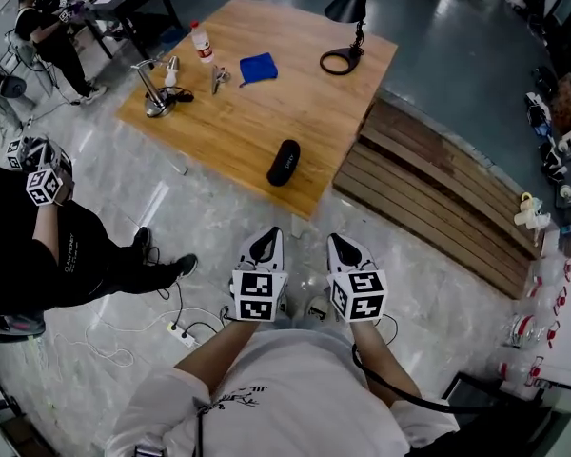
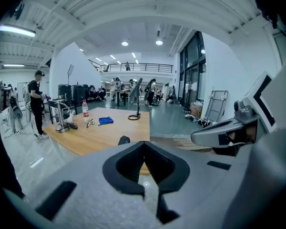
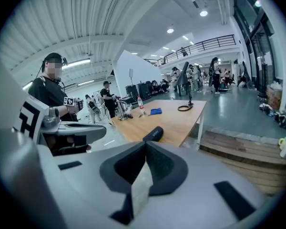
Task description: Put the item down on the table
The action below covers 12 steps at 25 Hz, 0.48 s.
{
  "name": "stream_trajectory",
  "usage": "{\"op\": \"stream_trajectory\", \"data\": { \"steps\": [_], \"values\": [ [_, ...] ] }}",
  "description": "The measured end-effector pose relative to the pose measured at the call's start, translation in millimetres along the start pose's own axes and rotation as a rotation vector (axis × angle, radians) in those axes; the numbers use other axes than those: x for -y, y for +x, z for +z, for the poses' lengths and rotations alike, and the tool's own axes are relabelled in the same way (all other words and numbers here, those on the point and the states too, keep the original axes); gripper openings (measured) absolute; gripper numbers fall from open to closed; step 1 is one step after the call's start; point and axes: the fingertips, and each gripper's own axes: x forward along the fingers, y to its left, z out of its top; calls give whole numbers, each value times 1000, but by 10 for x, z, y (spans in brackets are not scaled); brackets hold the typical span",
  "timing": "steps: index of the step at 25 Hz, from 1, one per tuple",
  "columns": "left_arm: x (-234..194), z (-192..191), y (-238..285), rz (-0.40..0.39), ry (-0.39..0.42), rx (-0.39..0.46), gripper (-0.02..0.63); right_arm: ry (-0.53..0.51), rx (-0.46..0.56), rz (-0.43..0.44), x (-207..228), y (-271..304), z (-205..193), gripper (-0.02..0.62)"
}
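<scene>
A black cylindrical speaker [image 1: 284,163] lies on its side on the wooden table [image 1: 257,122], close to the near edge. It also shows in the left gripper view as the speaker [image 2: 124,140] and in the right gripper view as the speaker [image 3: 153,134]. Both grippers hang low in front of my body, well short of the table. My left gripper [image 1: 265,244] [image 2: 144,144] is shut with nothing between its jaws. My right gripper [image 1: 344,247] [image 3: 146,144] has its tips together and holds nothing.
On the far side of the table are a water bottle [image 1: 202,43], a blue cloth [image 1: 258,68], a metal stand [image 1: 155,98] and a black desk lamp [image 1: 347,27]. Wooden planks [image 1: 438,193] lie right of the table. A person in black [image 1: 38,246] stands at my left. A power strip [image 1: 181,333] lies on the floor.
</scene>
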Motion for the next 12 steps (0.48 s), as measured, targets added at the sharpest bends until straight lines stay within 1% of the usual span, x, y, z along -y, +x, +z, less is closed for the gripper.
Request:
{"op": "stream_trajectory", "data": {
  "steps": [2, 6, 9, 12],
  "values": [
    [55, 22, -46, 9, -21, 12, 6, 4, -1, -9, -54, -65, -3, 5],
    [215, 53, -110, -15, 9, 14, 6, 0, 7, -4, -163, -112, 10, 5],
    [223, 43, -138, -18, 12, 11, 6, 6, 9, 2, -174, -135, 9, 5],
    [217, 43, -149, -16, 15, 14, 6, 4, 7, -12, -115, -182, -3, 5]
  ]
}}
